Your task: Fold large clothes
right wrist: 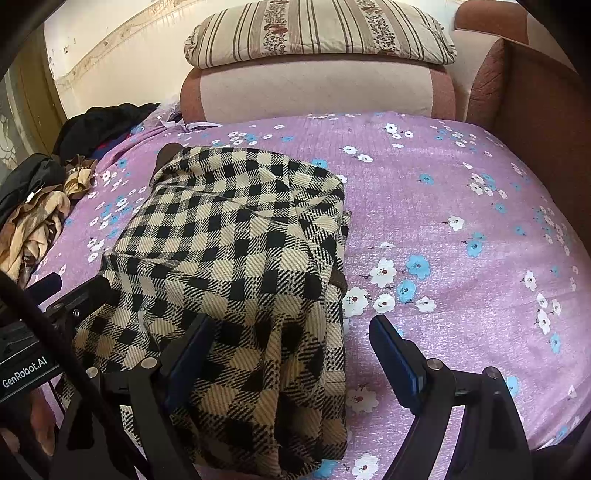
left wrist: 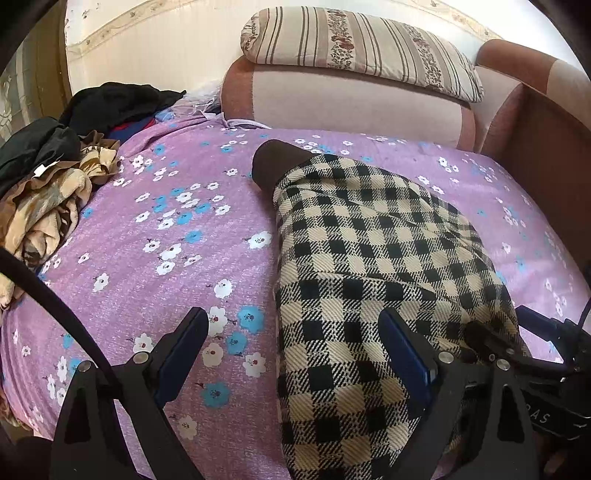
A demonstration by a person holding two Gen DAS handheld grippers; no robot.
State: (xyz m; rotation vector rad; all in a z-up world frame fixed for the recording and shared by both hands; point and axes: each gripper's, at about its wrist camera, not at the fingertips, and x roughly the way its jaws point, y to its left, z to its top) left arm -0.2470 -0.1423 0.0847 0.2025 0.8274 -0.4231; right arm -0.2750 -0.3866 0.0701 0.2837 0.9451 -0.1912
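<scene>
A bed point(right wrist: 461, 229) is covered by a purple sheet printed with white and blue flowers. A checked woven garment point(right wrist: 236, 258), black and cream, lies folded into a long strip down its middle. Crumpled clothes point(left wrist: 48, 199) are heaped at the bed's left edge. The left gripper point(left wrist: 291, 332) and right gripper point(right wrist: 291, 339) are held spread wide, pinching nothing, over the garment's near end.

I see the garment point(right wrist: 236, 258) lying on the bed point(right wrist: 461, 221). Left of the garment a heap of clothes point(left wrist: 48, 192) sits at the bed's edge. Behind the garment stands the sofa point(right wrist: 314, 88), with a pillow point(right wrist: 321, 29) on top.
</scene>
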